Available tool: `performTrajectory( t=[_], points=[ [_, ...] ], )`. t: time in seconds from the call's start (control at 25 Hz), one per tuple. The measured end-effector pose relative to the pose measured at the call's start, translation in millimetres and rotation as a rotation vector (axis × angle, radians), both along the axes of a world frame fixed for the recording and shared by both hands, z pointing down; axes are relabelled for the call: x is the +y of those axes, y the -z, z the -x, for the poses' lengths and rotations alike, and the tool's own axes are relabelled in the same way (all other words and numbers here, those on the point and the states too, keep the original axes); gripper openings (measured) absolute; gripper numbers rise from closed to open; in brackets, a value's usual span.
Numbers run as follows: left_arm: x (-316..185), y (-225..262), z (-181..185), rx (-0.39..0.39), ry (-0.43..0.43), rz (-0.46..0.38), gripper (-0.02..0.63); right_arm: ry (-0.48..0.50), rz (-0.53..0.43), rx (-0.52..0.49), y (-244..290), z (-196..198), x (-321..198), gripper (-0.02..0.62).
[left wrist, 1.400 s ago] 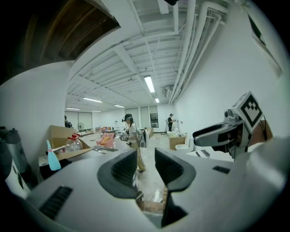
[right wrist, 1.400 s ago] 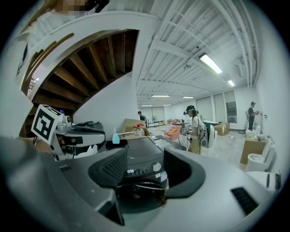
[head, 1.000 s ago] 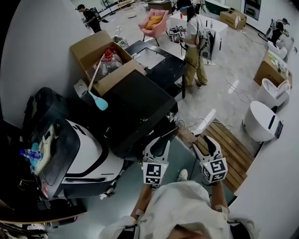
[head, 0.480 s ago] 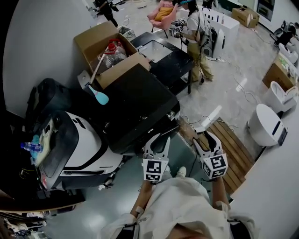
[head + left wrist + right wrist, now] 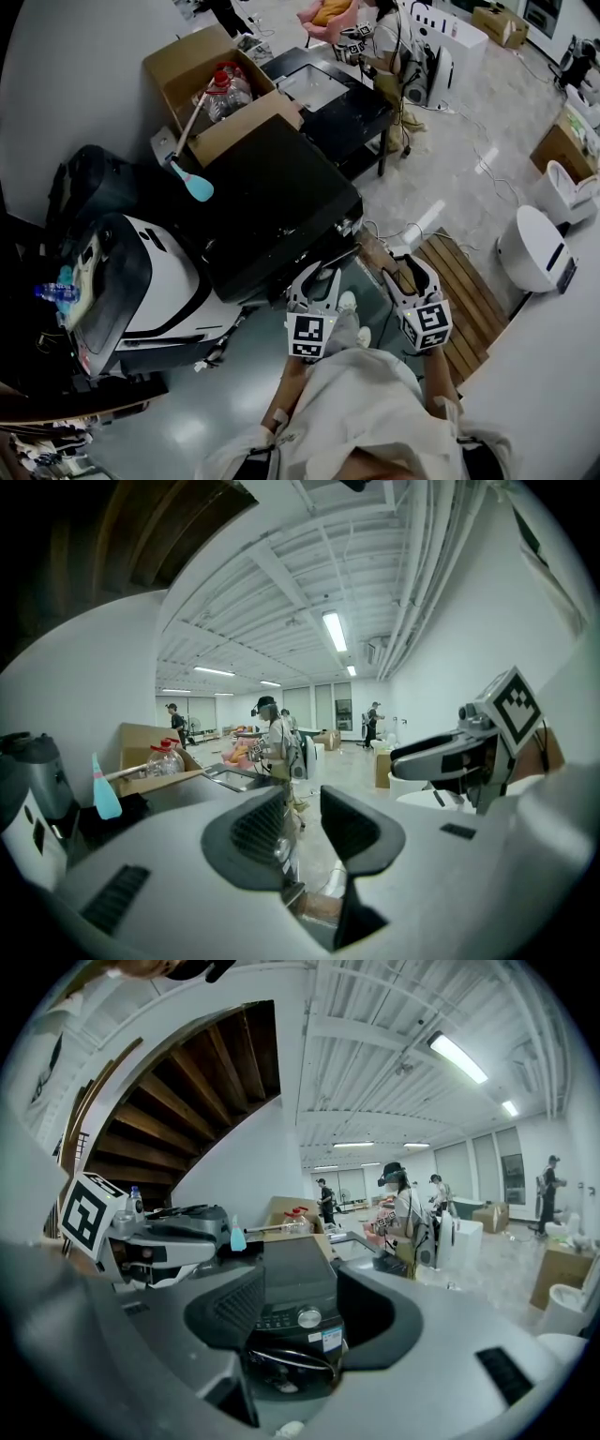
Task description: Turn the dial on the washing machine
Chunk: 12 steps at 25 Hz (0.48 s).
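Dial (image 5: pixel 309 1317), a small silver knob, sits on the control strip along the top front of a black washing machine (image 5: pixel 281 211), seen in the right gripper view framed between that gripper's jaws but well apart from them. The right gripper (image 5: pixel 405 272) and left gripper (image 5: pixel 321 274) hover at the machine's 5 o'clock, both with jaws spread wide and holding nothing. At the machine's 8 o'clock stands a white appliance (image 5: pixel 178 300), touching or just beside it. An open cardboard box (image 5: pixel 202 89) rests at 11 o'clock and a black table (image 5: pixel 342 112) at 1 o'clock. Glossy grey floor (image 5: pixel 187 412) lies open at 6 o'clock. A slatted wooden platform (image 5: pixel 459 291) lies at 4 o'clock, near the machine's front edge.
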<state>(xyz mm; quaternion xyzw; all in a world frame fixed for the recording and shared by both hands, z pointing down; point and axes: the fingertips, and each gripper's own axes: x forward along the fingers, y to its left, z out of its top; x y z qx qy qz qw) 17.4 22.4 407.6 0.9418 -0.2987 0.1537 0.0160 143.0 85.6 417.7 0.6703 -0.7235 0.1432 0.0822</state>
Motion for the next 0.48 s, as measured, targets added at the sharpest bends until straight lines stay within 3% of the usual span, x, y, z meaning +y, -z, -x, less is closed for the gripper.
performTrajectory(
  t=[0.48],
  points=[
    [-38.6,-47.0,-9.9,-0.029,-0.008,0.081,0.130,0.012,0.068,0.002,-36.3,-3.3,-45.9,0.238]
  ],
)
